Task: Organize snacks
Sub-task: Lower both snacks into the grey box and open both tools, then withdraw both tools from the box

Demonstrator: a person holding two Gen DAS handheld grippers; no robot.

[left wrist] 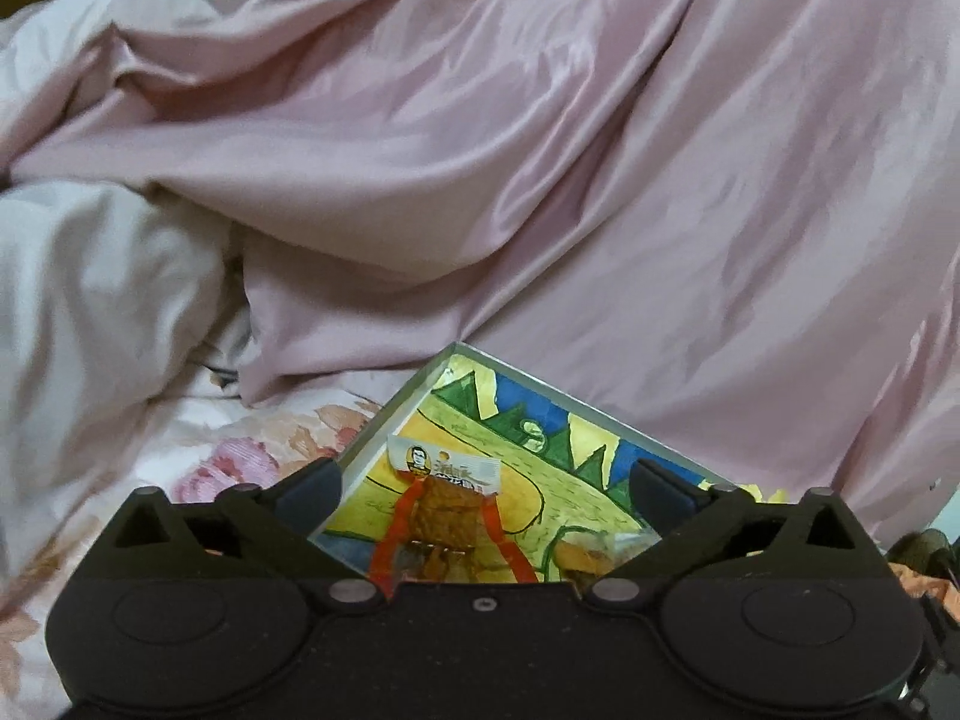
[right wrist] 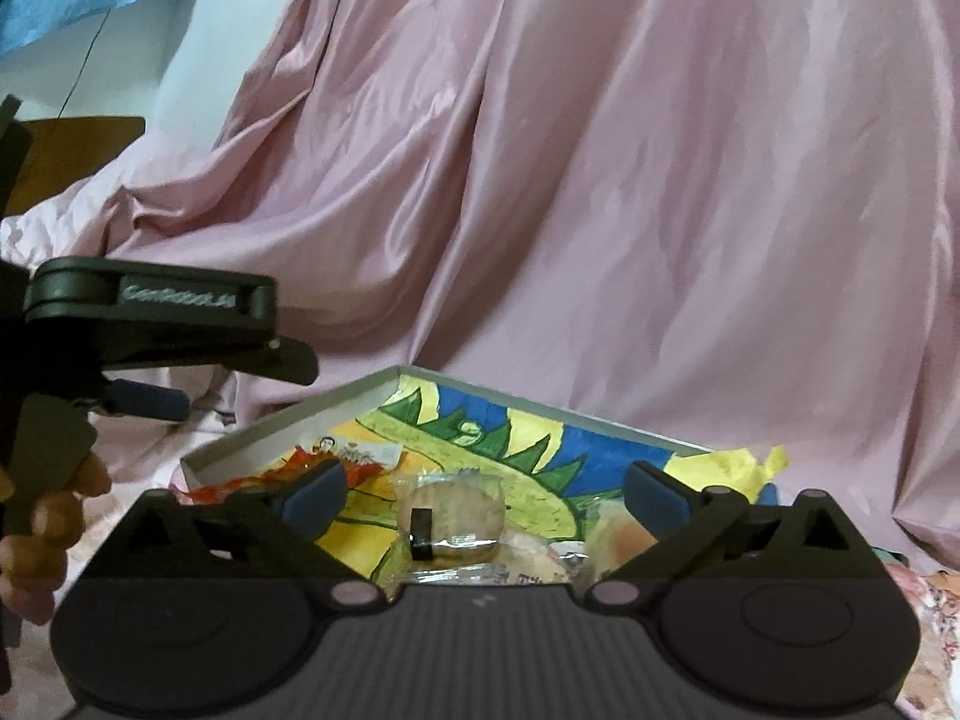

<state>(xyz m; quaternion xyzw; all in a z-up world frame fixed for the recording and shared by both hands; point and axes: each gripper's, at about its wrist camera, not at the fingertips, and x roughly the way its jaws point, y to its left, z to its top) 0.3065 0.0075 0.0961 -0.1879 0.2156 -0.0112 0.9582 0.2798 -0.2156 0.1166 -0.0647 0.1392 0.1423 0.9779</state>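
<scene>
Both grippers spread wide, nothing held. Left gripper (left wrist: 483, 483) hovers over the orange snack packet (left wrist: 441, 516) lying in the shallow painted tray (left wrist: 384, 414). Right gripper (right wrist: 483, 495) hovers above a clear-wrapped round snack (right wrist: 453, 519) in the same tray, pink quilt (right wrist: 600, 180) behind.

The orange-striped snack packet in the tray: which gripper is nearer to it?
Left. The left gripper, open, hovers directly over the orange-striped packet. The right gripper, also open, sits over the clear-wrapped round snack, the packet off to its left.
</scene>
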